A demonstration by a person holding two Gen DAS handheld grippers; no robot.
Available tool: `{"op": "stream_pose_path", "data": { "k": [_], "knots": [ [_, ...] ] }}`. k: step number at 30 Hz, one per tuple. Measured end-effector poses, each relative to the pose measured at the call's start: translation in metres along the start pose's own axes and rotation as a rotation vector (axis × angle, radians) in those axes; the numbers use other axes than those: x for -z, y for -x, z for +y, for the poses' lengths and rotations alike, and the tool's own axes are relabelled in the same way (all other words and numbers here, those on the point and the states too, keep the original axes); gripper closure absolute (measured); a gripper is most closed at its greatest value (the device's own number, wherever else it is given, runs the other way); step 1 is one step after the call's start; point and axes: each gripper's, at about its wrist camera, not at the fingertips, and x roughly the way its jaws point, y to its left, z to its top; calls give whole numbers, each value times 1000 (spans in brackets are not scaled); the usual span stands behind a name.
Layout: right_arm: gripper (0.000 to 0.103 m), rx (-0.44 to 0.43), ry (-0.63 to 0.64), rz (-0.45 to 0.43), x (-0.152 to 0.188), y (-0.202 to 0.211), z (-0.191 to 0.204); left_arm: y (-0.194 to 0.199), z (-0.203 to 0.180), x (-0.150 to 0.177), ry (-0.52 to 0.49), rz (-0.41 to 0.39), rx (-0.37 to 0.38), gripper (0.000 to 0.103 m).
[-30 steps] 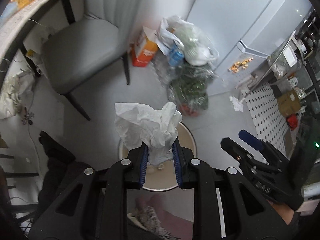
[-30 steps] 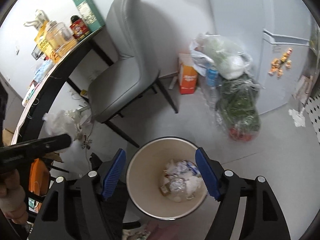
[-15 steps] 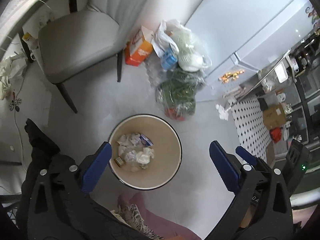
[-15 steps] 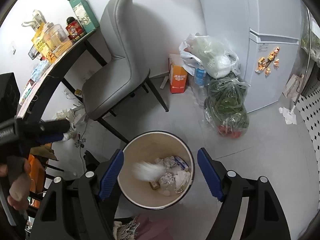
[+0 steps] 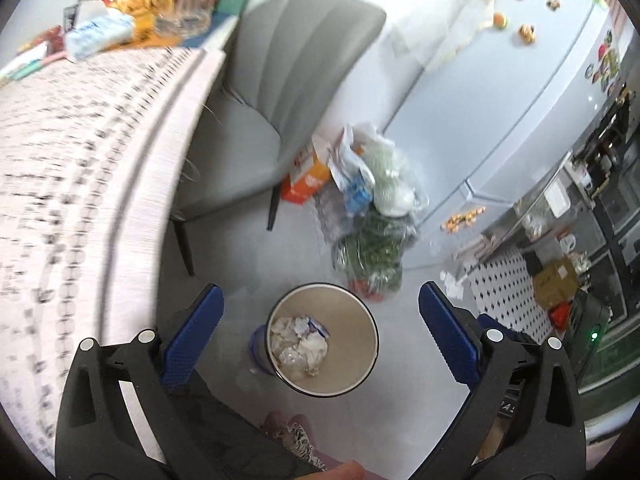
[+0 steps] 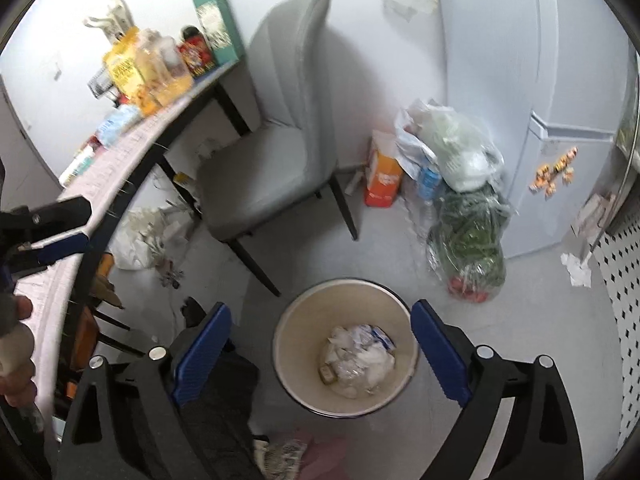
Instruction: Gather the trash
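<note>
Both grippers, left [image 5: 320,328] and right [image 6: 320,346], gape wide and empty, the right's jaws just widened. Bin [image 6: 296,320] on grey floor [image 6: 520,360] between jaws; chair [image 6: 264,184], bags [image 6: 468,240] beyond.

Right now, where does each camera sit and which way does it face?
Left wrist: on the left gripper, jaws open, looking down at the waste bin; a finger shows at the bottom edge.
Right wrist: on the right gripper, jaws open, looking down at the bin; the left hand shows.
Shared: bin, grey chair, fridge.
</note>
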Motion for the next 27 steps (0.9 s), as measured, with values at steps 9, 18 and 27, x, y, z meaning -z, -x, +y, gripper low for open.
{"op": "stream_pose_path", "data": {
  "k": [9, 18, 27],
  "knots": [
    [8, -7, 15, -86, -8, 58, 46, 91, 17, 10, -7, -156, -10, 6],
    [8, -61, 57, -103, 5, 104, 96, 166, 36, 43, -19, -236, -81, 6],
    [8, -114, 179, -95, 30, 144, 147, 233, 54, 83, -1, -311, -220, 6]
  ]
}}
